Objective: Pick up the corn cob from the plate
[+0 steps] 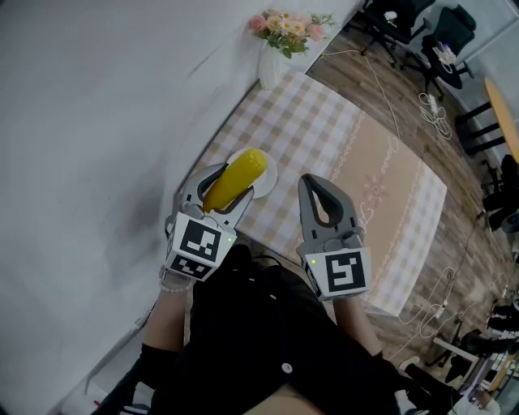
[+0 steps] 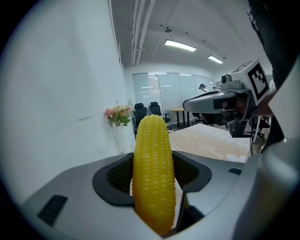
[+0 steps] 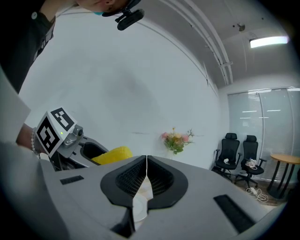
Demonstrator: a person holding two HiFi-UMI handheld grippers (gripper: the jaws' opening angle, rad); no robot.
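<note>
A yellow corn cob (image 1: pixel 233 180) is clamped between the jaws of my left gripper (image 1: pixel 225 188), lifted above the white plate (image 1: pixel 268 173). In the left gripper view the corn cob (image 2: pixel 153 173) stands upright between the grey jaws of that left gripper (image 2: pixel 154 176). The corn cob (image 3: pixel 112 155) also shows at the left of the right gripper view. My right gripper (image 1: pixel 323 197) hovers over the table to the right of the plate, its jaws closed together with nothing between them. In its own view the right gripper (image 3: pixel 146 165) has its tips touching.
A checked tablecloth (image 1: pixel 324 130) covers the small table. A white vase of pink flowers (image 1: pixel 276 49) stands at its far corner against the white wall. Office chairs (image 1: pixel 405 24) and cables lie on the wooden floor beyond.
</note>
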